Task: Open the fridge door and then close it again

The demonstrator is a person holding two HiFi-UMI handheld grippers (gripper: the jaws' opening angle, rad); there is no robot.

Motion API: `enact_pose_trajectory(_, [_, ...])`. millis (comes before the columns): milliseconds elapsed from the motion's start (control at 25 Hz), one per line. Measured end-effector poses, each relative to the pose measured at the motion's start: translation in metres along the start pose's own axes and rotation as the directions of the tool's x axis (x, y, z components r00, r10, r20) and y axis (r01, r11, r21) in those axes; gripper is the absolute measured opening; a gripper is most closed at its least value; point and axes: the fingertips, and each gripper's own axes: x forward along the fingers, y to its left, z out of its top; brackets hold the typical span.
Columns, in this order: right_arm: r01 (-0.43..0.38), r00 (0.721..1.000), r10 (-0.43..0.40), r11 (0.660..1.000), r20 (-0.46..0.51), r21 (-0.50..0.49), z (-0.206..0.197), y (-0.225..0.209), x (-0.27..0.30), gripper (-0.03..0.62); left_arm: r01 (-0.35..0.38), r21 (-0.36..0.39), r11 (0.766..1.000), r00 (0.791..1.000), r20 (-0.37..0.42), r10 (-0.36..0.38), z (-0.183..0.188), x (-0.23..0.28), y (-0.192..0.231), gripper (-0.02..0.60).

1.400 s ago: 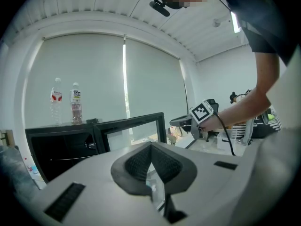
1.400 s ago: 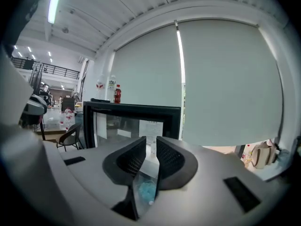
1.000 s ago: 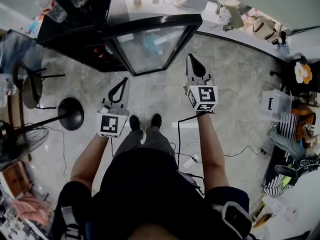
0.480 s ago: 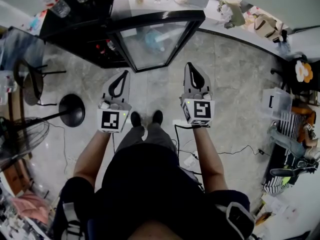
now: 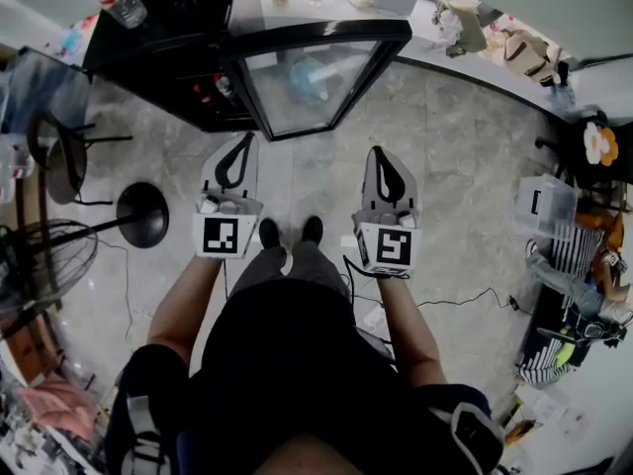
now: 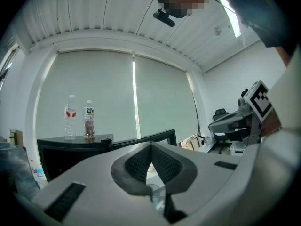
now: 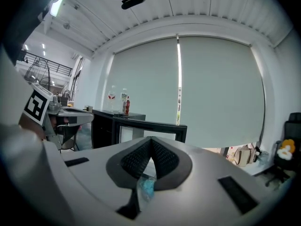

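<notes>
So, left gripper (image 5: 241,154): jaws pressed together with nothing in them, held out in front of you and pointing roughly level toward the fridge.
Right gripper (image 5: 384,166): same deal, jaws together and empty, held alongside the left one, with your shoes (image 5: 267,236) showing between the two.
Fridge door (image 5: 302,79): hanging open, a glass panel in a black frame swung out toward you. Its near corner sits ahead of the gap between your grippers, and neither one touches it.
Fridge (image 5: 163,87): low black cabinet ahead and to your left, with the door hinged on its right side in the head view.
Two bottles (image 6: 89,119): upright, side by side on the fridge top.
Fan stand (image 5: 139,224): round black base on the floor (image 5: 465,166), off to the left of your left gripper.
</notes>
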Motion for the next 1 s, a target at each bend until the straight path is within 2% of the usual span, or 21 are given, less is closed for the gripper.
enact_pose_trajectory(440, [0.017,0.999,-0.017,1.0,-0.028,-0.007,-0.006,0.002,0.0,0.02,-0.015,0.021,1.0,1.0,0.009,0.015,0.004,-0.006,0.006,0.023])
enact_pose_trajectory(600, [0.024,0.999,-0.024,1.0,-0.029,0.006,-0.004,-0.002,-0.001,0.02,-0.023,0.003,1.0,1.0,-0.002,0.023,0.005,-0.008,0.007,0.023])
enact_pose_trajectory(760, [0.026,0.996,-0.023,0.999,-0.084,0.027,-0.01,-0.009,0.001,0.02,-0.016,-0.004,1.0,1.0,-0.012,0.016,0.005,-0.009,0.005,0.023])
enact_pose_trajectory(840, [0.013,0.998,-0.012,0.999,-0.056,0.032,-0.009,-0.014,0.008,0.023,-0.009,-0.005,1.0,1.0,-0.018,0.009,0.004,-0.008,0.005,0.023])
enact_pose_trajectory(920, [-0.005,0.998,0.006,0.999,-0.062,0.032,-0.01,-0.02,0.014,0.091,-0.003,-0.008,1.0,1.0,-0.025,0.002,0.003,-0.007,0.004,0.023])
enact_pose_trajectory(1000, [-0.021,0.998,0.022,0.999,-0.055,0.024,-0.009,-0.026,0.02,0.126,0.007,-0.002,1.0,1.0,-0.028,-0.007,0.002,-0.006,0.004,0.023])
